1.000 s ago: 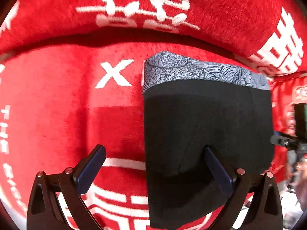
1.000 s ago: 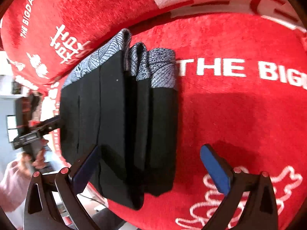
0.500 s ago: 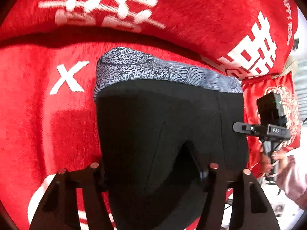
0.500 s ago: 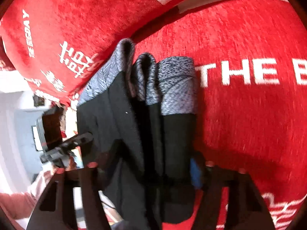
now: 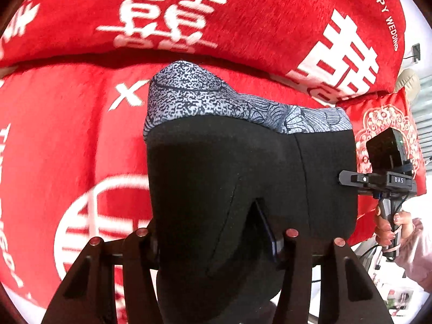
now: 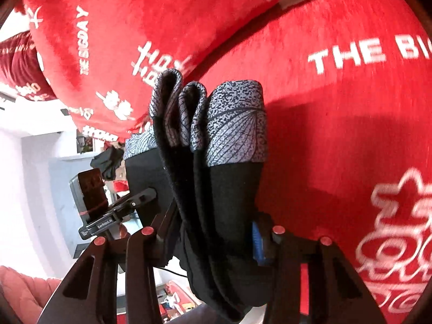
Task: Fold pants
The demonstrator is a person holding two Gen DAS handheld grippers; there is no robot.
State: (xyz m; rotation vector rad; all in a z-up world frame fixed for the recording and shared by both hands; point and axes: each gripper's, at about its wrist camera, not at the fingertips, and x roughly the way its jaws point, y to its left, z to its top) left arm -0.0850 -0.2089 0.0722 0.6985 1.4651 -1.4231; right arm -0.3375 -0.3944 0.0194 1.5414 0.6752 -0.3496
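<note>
The folded black pants point(image 5: 243, 183), with a grey patterned waistband point(image 5: 216, 102), hang just above the red plush sofa seat point(image 5: 67, 140), in front of its red back cushion point(image 5: 243, 21). The left gripper point(image 5: 213, 239) has just been closing and now clamps the near edge of the pants. The right gripper point(image 6: 213, 232) has just closed too, pinching the stacked layers at the pants' side edge point(image 6: 221, 189). A hand point(image 5: 388, 224) holds its handle beside the pants.
</note>
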